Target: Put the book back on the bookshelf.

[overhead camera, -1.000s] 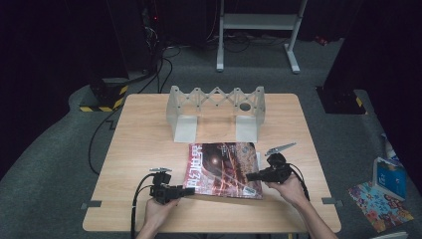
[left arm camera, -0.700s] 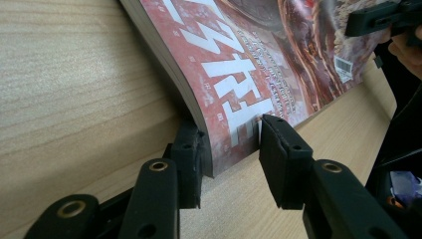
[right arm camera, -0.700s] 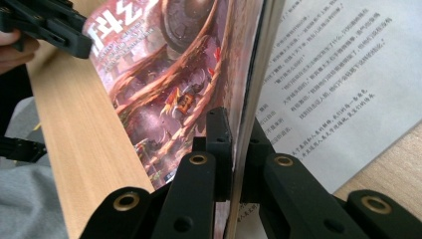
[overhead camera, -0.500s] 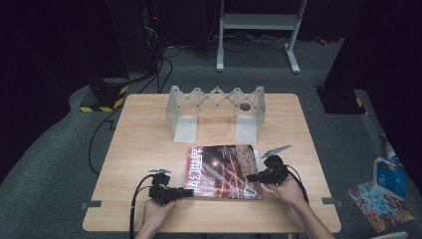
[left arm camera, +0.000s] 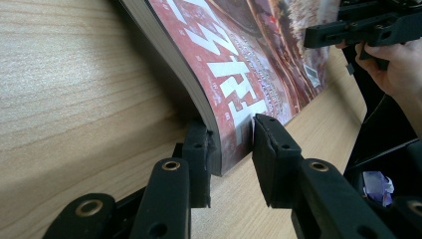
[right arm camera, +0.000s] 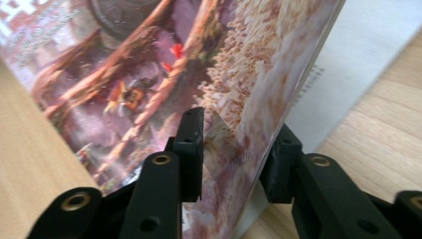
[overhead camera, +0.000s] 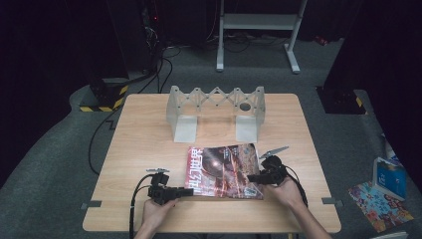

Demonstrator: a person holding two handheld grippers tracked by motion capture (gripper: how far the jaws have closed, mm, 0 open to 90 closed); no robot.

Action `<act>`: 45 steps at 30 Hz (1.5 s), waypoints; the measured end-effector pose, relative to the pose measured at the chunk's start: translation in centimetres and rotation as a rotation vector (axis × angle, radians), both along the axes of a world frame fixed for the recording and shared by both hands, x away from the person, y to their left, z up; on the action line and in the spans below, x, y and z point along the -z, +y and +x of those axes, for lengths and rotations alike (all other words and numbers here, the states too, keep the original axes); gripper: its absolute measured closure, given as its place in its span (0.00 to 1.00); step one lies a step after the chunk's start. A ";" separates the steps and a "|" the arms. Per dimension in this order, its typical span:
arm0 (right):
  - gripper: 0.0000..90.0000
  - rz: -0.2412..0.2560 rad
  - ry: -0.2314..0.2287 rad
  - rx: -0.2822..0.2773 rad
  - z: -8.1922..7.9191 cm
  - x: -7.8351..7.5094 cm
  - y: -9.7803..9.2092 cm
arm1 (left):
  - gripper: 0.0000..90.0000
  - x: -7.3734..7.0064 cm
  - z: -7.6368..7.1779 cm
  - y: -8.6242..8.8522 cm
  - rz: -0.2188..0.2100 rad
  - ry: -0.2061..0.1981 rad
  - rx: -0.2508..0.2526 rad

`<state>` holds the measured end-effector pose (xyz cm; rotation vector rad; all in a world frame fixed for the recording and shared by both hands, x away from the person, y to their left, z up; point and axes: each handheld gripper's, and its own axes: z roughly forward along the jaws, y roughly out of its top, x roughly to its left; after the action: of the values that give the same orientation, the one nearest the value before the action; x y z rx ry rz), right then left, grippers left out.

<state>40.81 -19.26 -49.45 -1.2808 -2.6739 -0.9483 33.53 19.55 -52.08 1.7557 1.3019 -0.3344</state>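
Note:
A thick magazine [overhead camera: 224, 169] with a dark red cover lies on the wooden table [overhead camera: 144, 144], near its front edge. My left gripper [overhead camera: 189, 190] is at its near left corner. In the left gripper view the jaws of this gripper [left arm camera: 230, 144] stand on either side of the magazine's [left arm camera: 239, 64] spine corner, with a sliver of gap at the right jaw. My right gripper [overhead camera: 251, 178] is at the right edge. Its jaws [right arm camera: 231, 144] straddle the raised cover [right arm camera: 149, 74] with room to spare, and a white page shows behind.
A grey zigzag rack [overhead camera: 216, 99] on two feet stands across the table's far middle, just beyond the magazine. On the floor to the right lie a blue box [overhead camera: 388, 174] and a colourful booklet [overhead camera: 380, 206]. Cables and a metal stand [overhead camera: 259, 25] are beyond the table.
The magazine has slid slightly toward the near edge. My right gripper has edged left onto its right side. The left gripper has barely moved.

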 end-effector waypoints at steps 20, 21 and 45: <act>0.89 -0.129 -0.054 0.268 1.0 0.1 -2.1 | 0.79 -0.5 0.0 0.3 -0.057 -0.003 -0.011; 0.90 -0.142 -0.063 0.263 1.0 0.2 -1.9 | 0.79 -0.6 0.0 0.3 -0.060 -0.001 -0.011; 1.00 -0.221 -0.173 0.165 0.3 0.1 0.5 | 0.72 -0.5 1.7 0.3 -0.081 0.060 -0.031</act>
<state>41.07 -18.78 -49.58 -1.5501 -2.9124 -0.8324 35.27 19.87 -51.61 1.6672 1.3382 -0.4202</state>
